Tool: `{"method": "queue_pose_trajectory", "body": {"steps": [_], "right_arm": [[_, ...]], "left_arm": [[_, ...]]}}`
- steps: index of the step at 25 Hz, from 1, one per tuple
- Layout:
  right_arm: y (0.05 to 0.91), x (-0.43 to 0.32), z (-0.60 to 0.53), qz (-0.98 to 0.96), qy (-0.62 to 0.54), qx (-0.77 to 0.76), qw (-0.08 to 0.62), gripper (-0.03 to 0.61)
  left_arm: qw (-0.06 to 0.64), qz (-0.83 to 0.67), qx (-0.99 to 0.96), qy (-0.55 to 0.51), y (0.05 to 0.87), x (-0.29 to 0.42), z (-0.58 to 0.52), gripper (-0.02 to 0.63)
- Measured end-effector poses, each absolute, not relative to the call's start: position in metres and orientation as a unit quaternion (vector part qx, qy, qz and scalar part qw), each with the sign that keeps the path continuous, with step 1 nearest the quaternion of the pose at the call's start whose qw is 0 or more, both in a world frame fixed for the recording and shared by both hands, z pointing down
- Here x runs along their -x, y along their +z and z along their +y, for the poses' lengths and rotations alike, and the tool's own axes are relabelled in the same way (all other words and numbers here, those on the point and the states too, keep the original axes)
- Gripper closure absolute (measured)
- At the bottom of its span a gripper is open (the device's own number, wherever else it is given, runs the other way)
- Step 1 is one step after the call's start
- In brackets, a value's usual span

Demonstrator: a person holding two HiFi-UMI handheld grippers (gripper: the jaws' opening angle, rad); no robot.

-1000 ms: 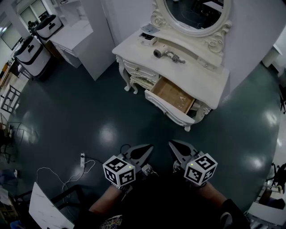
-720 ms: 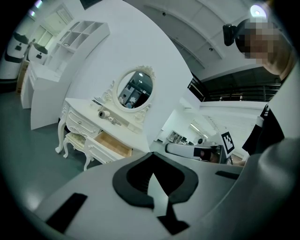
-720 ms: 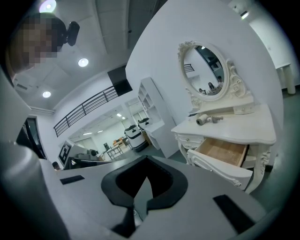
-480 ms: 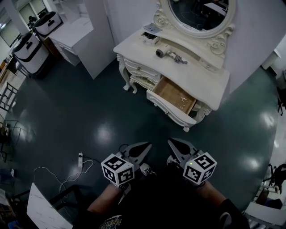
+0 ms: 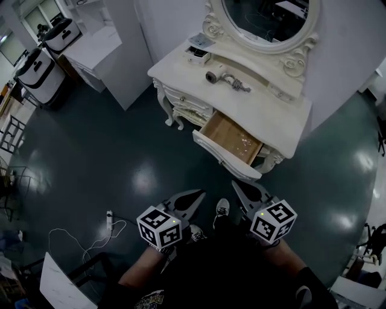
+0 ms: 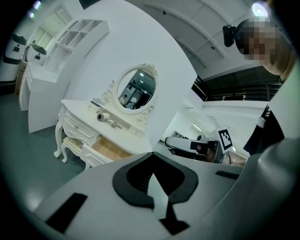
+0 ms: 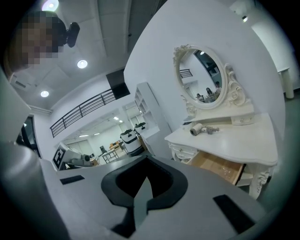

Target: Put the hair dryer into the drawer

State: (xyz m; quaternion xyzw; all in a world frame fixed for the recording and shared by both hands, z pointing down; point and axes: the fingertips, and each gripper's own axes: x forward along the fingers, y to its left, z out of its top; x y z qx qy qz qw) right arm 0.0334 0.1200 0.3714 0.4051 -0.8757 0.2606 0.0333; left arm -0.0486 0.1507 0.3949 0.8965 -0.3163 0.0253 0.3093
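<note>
Hair dryer [image 5: 224, 77] on vanity [image 5: 271, 108] top w/ drawer [image 5: 224, 158] below pulled open

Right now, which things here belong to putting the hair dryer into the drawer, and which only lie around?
For the job: hair dryer, open drawer, left gripper and right gripper, both shut and empty.
Lying about: small box on the dressing table, oval mirror, power strip on the floor.

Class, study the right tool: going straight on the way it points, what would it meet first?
Probably the front of the open drawer: the right tool points across the floor toward it. Depth is unclear; it might hit floor first.
</note>
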Motion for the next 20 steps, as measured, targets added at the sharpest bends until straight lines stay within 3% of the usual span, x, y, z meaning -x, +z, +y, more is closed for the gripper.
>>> {"method": "queue_pose_trajectory", "body": {"steps": [20], "right_arm": [[0.367,-0.121,-0.011,-0.895,0.245,-0.373,0.022,0.549]], "left_arm": [[0.284,-0.362,-0.888,0.025,0.383,-0.037,0.015,0.611]]}}
